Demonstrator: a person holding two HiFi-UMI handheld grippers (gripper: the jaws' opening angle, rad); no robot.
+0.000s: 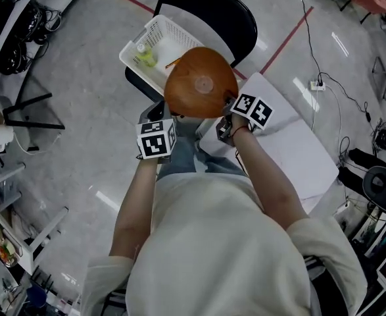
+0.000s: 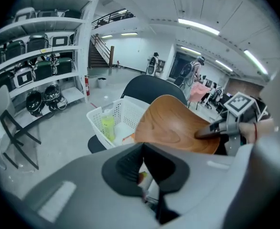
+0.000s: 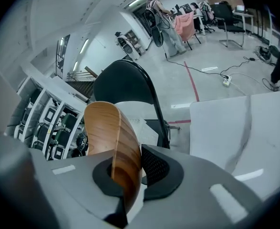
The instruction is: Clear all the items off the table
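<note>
A round wooden bowl [image 1: 200, 83] hangs tilted above a white plastic basket [image 1: 154, 35] that sits on a black chair [image 1: 225, 12]. My right gripper [image 1: 230, 102] is shut on the bowl's right rim; in the right gripper view the rim of the bowl [image 3: 113, 132] stands edge-on between the pads of that gripper [image 3: 130, 168]. My left gripper [image 1: 168, 115] sits just below the bowl's left edge, jaws shut with nothing in them [image 2: 142, 151]. From the left gripper view, the bowl [image 2: 178, 125] shows its hollow side beside the basket [image 2: 125, 113].
A yellow-green bottle [image 1: 143, 54] lies in the basket, with a few small items beside it. The white table [image 1: 298, 143] is to the right, behind my right arm. Shelves with gear [image 2: 39, 70] stand at the left. Cables [image 1: 337, 87] cross the grey floor.
</note>
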